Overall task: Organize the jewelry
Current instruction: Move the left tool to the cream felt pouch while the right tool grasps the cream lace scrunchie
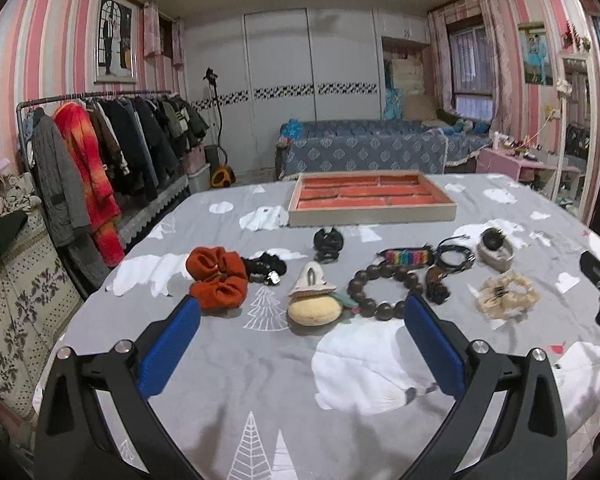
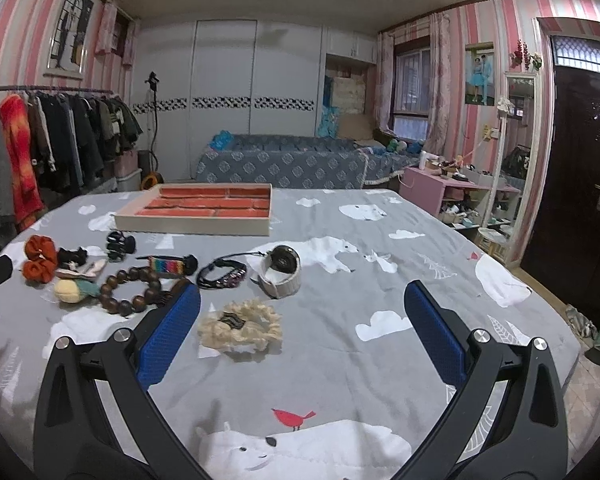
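Note:
A wooden tray (image 1: 372, 216) with orange compartments lies far on the bed; it also shows in the right wrist view (image 2: 192, 225). Before it lie an orange scrunchie (image 1: 217, 276), a dark bead bracelet (image 1: 384, 290), a yellow plush clip (image 1: 314, 309), a rainbow bracelet (image 1: 406, 257), black cords (image 1: 456, 258), a watch (image 1: 496, 250) and a cream scrunchie (image 1: 506, 294). My left gripper (image 1: 300, 312) is open and empty, just short of the bead bracelet. My right gripper (image 2: 302, 300) is open and empty above the cream scrunchie (image 2: 240, 330).
A grey bedspread (image 2: 340, 360) with polar bears covers the bed. A clothes rack (image 1: 100, 152) stands at the left, a blue sofa (image 1: 360, 148) behind, a pink table (image 2: 440, 188) and dark door (image 2: 580, 180) at the right.

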The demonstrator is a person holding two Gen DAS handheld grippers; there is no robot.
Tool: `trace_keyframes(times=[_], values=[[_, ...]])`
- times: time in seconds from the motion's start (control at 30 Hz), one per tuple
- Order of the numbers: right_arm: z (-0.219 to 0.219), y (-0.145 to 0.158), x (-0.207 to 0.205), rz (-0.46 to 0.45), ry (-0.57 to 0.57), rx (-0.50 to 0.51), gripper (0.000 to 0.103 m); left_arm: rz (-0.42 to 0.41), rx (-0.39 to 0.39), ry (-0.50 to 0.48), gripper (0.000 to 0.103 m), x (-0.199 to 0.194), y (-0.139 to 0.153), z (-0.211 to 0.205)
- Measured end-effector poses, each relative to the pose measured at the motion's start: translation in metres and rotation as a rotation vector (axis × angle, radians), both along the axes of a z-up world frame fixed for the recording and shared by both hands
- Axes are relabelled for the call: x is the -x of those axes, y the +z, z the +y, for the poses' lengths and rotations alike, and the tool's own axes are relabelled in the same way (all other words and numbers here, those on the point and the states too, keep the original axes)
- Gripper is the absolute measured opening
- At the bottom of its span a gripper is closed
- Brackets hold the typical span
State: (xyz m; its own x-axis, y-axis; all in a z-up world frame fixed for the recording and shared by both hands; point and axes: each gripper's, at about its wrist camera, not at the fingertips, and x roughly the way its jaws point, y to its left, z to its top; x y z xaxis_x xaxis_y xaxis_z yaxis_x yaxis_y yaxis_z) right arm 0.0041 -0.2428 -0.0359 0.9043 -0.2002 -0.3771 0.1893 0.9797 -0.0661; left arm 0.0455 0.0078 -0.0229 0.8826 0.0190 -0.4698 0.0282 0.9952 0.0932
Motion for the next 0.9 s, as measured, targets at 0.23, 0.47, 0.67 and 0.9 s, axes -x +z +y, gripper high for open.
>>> trace_keyframes(times=[0.23,0.47,0.67,0.9], values=[[0.005,-0.017,-0.026,0.055,-0.025,0.076,0.099,0.055,-0.017,0.004,0.099,-0.027,-0.019,0.002],[0.003,-0.037,-0.063,0.178,-0.007,0.043,0.099,0.122,-0.026,-0.027,0.099,-0.061,-0.034,0.001],[-0.004,-0.055,-0.089,0.294,0.014,0.001,0.099,0.18,-0.011,-0.032,0.099,-0.081,-0.045,0.008],[-0.009,-0.059,-0.107,0.349,0.019,-0.011,0.091,0.248,0.008,-0.032,0.099,-0.103,-0.056,0.014]])
